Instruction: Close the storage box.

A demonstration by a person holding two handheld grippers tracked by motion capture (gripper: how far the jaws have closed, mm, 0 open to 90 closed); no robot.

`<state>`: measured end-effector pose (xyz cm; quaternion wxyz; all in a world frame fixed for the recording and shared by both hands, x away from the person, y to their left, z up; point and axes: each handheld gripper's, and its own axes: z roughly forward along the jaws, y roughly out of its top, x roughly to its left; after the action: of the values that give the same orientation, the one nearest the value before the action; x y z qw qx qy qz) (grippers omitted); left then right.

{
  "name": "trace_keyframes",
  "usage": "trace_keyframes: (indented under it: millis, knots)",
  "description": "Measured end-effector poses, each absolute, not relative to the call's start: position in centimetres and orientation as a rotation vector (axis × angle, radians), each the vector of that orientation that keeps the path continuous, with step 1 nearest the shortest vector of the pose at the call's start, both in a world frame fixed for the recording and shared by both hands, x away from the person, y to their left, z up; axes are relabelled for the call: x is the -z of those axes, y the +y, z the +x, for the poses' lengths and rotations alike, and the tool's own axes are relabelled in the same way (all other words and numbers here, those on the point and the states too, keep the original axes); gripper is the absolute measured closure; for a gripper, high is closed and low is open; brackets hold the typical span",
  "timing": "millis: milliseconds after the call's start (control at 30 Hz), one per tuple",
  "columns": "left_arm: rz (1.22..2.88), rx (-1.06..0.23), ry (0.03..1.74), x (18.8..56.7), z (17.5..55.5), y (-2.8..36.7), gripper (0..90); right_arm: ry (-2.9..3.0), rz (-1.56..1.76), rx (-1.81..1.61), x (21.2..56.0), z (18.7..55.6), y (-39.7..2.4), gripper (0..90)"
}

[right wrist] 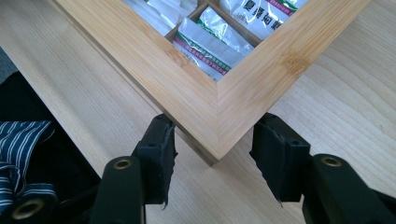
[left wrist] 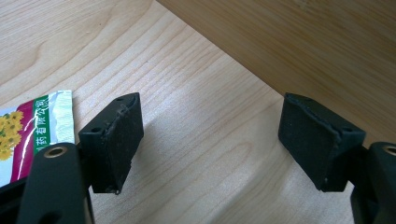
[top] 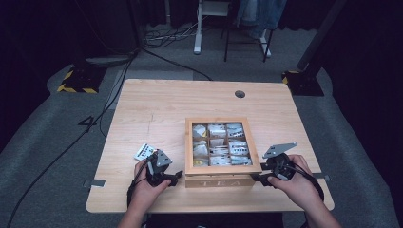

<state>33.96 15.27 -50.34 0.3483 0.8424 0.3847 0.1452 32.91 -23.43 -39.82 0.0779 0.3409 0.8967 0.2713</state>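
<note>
A wooden tea box (top: pixel 189 142) with a windowed lid marked TEA stands near the table's front edge, with several tea packets (top: pixel 219 145) in its compartments. At the box's front right corner (right wrist: pixel 205 93) my right gripper (top: pixel 256 179) is open, one jaw on each side of the corner (right wrist: pixel 212 154) and close against the wood. My left gripper (top: pixel 177 175) rests low at the box's front left, open over bare table (left wrist: pixel 210 140), with the box's side wall (left wrist: pixel 289 42) just beyond it. A loose tea packet (top: pixel 145 152) printed with yellow flowers (left wrist: pixel 32 130) lies beside the left jaw.
The table (top: pixel 152 104) has a round cable hole (top: pixel 240 94) at the back right. Bare wood lies behind and left of the box. Cables, stand bases with yellow-black tape (top: pixel 76 83) and chair legs are on the floor beyond. Striped cloth (right wrist: pixel 18 140) shows below the table's front edge.
</note>
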Motion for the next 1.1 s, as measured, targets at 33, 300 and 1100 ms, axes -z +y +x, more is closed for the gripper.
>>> trace_keyframes:
  millis: [33, 300, 1100]
  knots:
    - [2.184, -0.376, 0.997, 50.3, 34.0, 15.3, 22.9, 2.685, 1.021, -0.813, 39.8, 32.9, -23.4, 50.0]
    - [2.185, -0.378, 0.996, 50.3, 34.0, 15.3, 22.8, 2.714, 1.011, -0.756, 40.1, 32.9, -23.3, 49.1]
    - [2.176, -0.389, 1.021, 50.3, 33.3, 15.9, 22.9, 2.477, 0.927, -1.064, 39.2, 34.8, -24.9, 23.3]
